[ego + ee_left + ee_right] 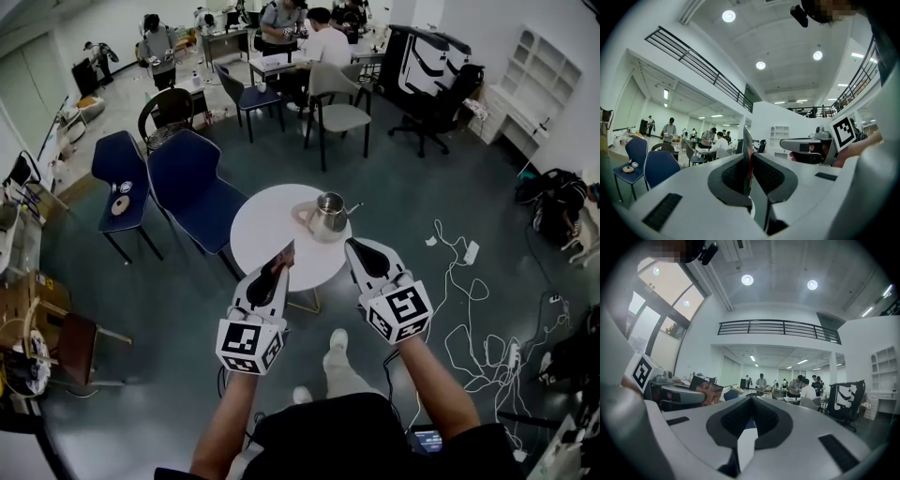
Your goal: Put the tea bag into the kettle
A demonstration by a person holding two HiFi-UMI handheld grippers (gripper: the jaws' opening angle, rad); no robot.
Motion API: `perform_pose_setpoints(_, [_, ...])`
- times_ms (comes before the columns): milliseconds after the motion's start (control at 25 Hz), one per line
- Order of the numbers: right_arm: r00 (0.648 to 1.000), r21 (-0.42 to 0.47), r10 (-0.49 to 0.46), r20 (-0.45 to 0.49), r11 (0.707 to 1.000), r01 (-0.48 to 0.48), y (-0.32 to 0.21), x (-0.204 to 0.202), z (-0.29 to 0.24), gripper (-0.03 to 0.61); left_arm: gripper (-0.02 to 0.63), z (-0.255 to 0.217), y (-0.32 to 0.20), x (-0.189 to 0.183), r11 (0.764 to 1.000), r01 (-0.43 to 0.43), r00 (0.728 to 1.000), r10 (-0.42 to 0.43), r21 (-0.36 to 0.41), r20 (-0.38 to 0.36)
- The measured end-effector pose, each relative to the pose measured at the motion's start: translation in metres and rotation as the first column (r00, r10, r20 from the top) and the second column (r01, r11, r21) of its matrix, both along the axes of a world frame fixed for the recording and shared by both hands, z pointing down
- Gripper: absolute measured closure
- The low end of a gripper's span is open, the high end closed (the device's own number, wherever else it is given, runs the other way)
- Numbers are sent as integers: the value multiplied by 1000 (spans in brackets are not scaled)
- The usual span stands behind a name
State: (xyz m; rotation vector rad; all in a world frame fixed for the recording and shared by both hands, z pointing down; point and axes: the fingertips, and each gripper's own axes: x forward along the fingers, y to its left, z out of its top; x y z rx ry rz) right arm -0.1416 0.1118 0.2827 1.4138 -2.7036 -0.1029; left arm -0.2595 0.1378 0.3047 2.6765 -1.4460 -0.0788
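A metal kettle (pixel 328 214) stands on the round white table (pixel 262 234), its spout pointing right and its top open. My left gripper (pixel 282 261) hovers over the table's near edge, shut on a flat reddish-brown tea bag packet (pixel 287 251). The left gripper view shows the tea bag packet (pixel 747 154) edge-on between the jaws. The same tea bag packet (pixel 710 393) also appears in the right gripper view, sticking out of the left gripper. My right gripper (pixel 355 247) is level beside it, just below the kettle, shut with nothing in it (pixel 751 400).
Two blue chairs (pixel 192 187) stand left of the table. A grey chair (pixel 339 98) and a black office chair (pixel 436 108) stand beyond it. White cables (pixel 469 281) trail over the floor at right. People sit at desks (pixel 272 61) far behind.
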Motion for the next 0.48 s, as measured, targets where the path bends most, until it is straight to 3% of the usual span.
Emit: perform_pose_setpoints(480, [998, 23, -60, 8, 998, 60, -71, 19, 5, 560, 574, 18, -68, 29, 1000, 19, 1000, -19, -13, 17])
